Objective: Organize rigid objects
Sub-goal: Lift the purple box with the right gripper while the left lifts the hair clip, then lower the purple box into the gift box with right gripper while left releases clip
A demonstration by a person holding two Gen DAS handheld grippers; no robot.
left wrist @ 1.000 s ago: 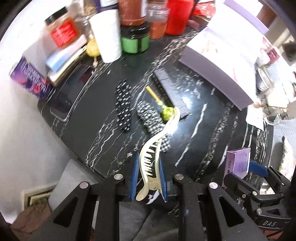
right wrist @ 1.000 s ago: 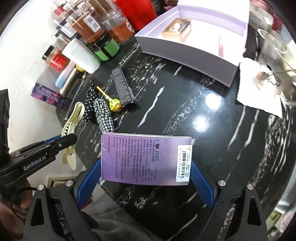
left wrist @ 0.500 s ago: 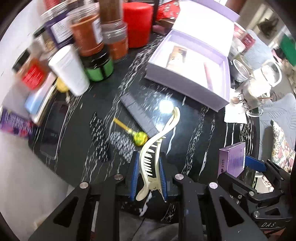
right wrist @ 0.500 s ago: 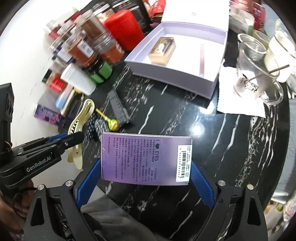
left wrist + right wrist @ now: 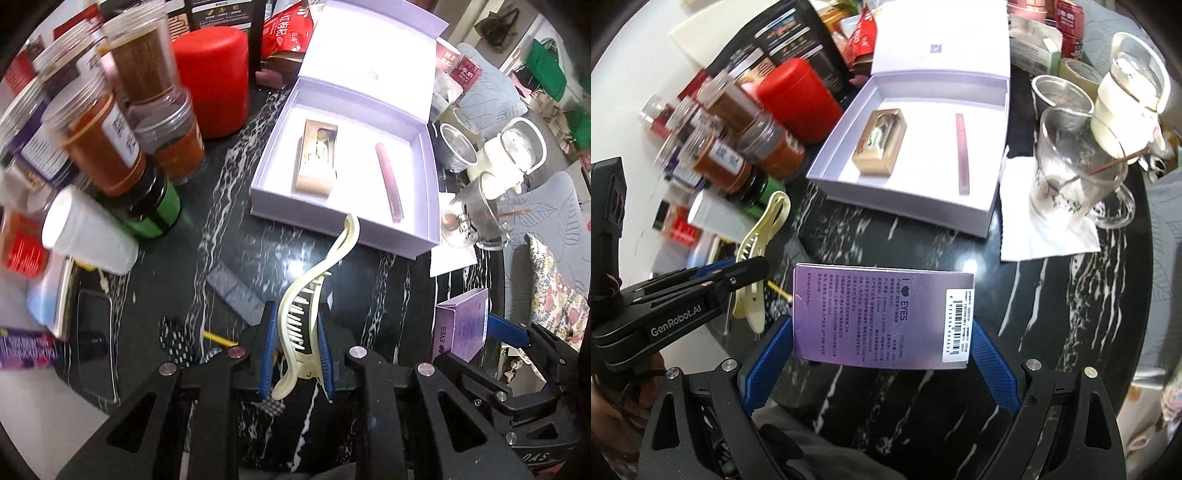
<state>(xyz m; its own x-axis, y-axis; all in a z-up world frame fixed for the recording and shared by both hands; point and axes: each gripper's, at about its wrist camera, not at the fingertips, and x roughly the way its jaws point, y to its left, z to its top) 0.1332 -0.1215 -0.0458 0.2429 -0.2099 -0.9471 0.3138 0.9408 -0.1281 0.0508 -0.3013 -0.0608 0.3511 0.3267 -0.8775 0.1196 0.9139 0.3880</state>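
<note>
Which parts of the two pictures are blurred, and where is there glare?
Left wrist view: the orange-brown jars and white plastic cup at the left edge are smeared, the cream hair claw in the left gripper is sharp. Right wrist view: the purple cardboard box is sharp, with glare on the open lilac gift box.

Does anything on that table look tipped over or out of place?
Yes: a white cup lies on its side beside the jars at the left, which stand upright. Nothing looks spilled or broken.
</note>
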